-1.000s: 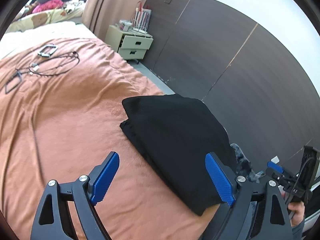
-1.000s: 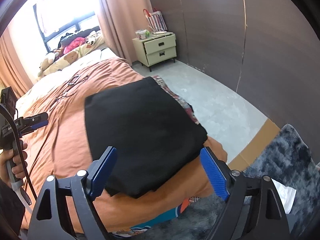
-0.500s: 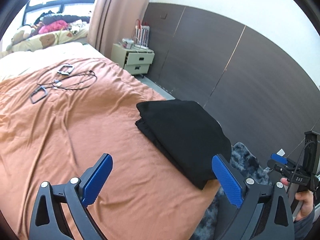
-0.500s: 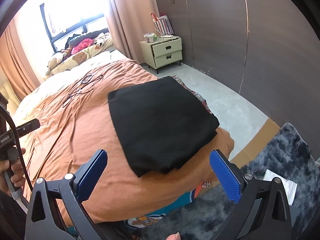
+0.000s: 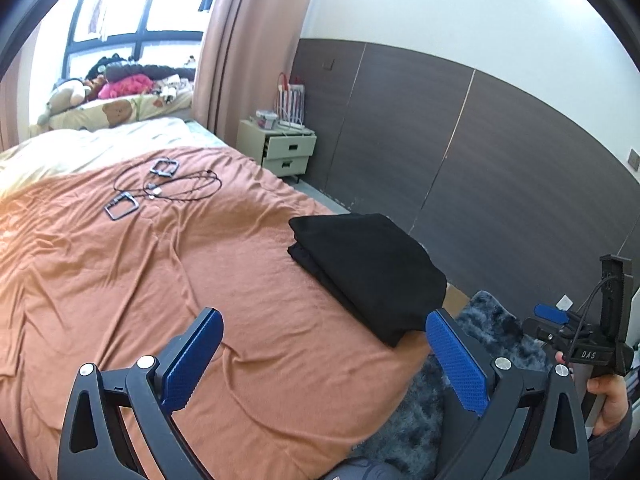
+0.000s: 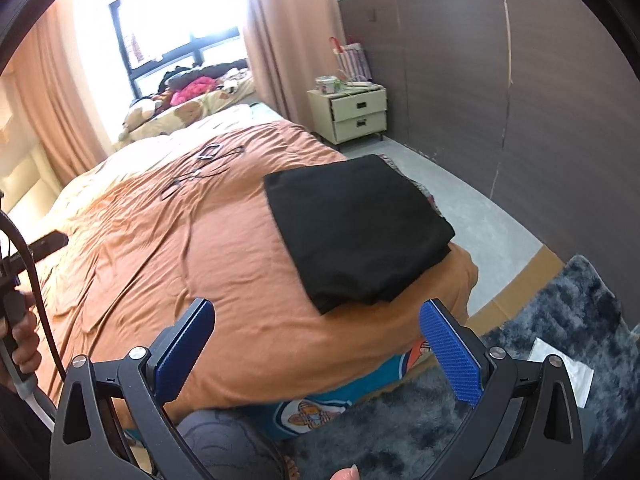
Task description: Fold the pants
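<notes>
The black pants (image 5: 368, 268) lie folded into a compact rectangle near the corner of the bed, on the orange bedspread (image 5: 160, 280). They also show in the right wrist view (image 6: 356, 228). My left gripper (image 5: 320, 344) is open and empty, held back above the bedspread, short of the pants. My right gripper (image 6: 316, 340) is open and empty, held back over the bed's front edge, apart from the pants. The right gripper also shows at the far right of the left wrist view (image 5: 580, 336).
Black cables and two small frames (image 5: 160, 184) lie on the bedspread further up. A pale nightstand (image 5: 280, 152) stands by the dark wall panels. A dark shaggy rug (image 6: 540, 360) with a white sheet (image 6: 560, 372) covers the floor beside the bed.
Both grippers have pulled back and up from the folded pants, which now look smaller and further off. The pants have not moved. Both grippers stayed open.
</notes>
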Motion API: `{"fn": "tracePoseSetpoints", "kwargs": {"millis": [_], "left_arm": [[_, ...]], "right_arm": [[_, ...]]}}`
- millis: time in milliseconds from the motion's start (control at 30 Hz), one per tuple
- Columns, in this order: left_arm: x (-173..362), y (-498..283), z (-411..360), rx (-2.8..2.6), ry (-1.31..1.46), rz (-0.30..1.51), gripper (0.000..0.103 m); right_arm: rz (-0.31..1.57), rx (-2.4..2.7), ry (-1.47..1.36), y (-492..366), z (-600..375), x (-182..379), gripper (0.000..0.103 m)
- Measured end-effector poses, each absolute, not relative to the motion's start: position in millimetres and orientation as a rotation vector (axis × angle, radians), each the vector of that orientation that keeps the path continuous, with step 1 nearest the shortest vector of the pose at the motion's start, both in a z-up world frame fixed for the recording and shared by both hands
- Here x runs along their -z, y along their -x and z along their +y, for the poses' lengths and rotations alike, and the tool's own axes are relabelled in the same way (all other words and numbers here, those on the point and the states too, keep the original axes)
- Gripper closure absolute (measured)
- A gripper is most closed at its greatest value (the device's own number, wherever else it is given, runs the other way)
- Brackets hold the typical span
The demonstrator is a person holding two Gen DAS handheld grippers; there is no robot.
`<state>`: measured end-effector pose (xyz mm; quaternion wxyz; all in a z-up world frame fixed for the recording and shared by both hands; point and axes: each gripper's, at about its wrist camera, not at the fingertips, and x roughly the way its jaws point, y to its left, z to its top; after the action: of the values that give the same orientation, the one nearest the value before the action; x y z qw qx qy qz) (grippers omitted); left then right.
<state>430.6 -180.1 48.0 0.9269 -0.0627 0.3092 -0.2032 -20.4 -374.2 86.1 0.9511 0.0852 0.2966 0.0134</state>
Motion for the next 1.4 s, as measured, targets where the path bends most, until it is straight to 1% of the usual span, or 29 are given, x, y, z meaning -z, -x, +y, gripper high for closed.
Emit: {"fn": "tracePoseSetpoints", "kwargs": {"millis": [233, 633, 1067, 1267, 1400], "left_arm": [[-65.1, -381.5, -169.7, 0.402, 0.109, 0.574, 0.001], [-75.5, -311.1, -145.1, 0.409, 0.077, 0.512, 0.001], [-74.8, -256.0, -100.3, 0.325, 0.04, 0.473, 0.001], [-74.7, -231.3, -71.2, 0.286, 0.063, 0.443, 0.001], [-67.2, -218.6, -58.1, 0.27, 0.085, 0.456, 0.001]], "right_arm": [[0.549, -0.05, -0.165, 61.6, -362.5, -90.8, 0.0], [0.493, -0.08, -0.138, 118.4, -328.1, -81.7, 0.0], [0.428, -0.07, -0.106, 156.8, -273.5, -73.0, 0.0], [0.39, -0.066, -0.102, 164.5, -253.5, -59.5, 0.0], [0.372, -0.061, -0.095, 167.9, -239.8, -48.8, 0.0]]}}
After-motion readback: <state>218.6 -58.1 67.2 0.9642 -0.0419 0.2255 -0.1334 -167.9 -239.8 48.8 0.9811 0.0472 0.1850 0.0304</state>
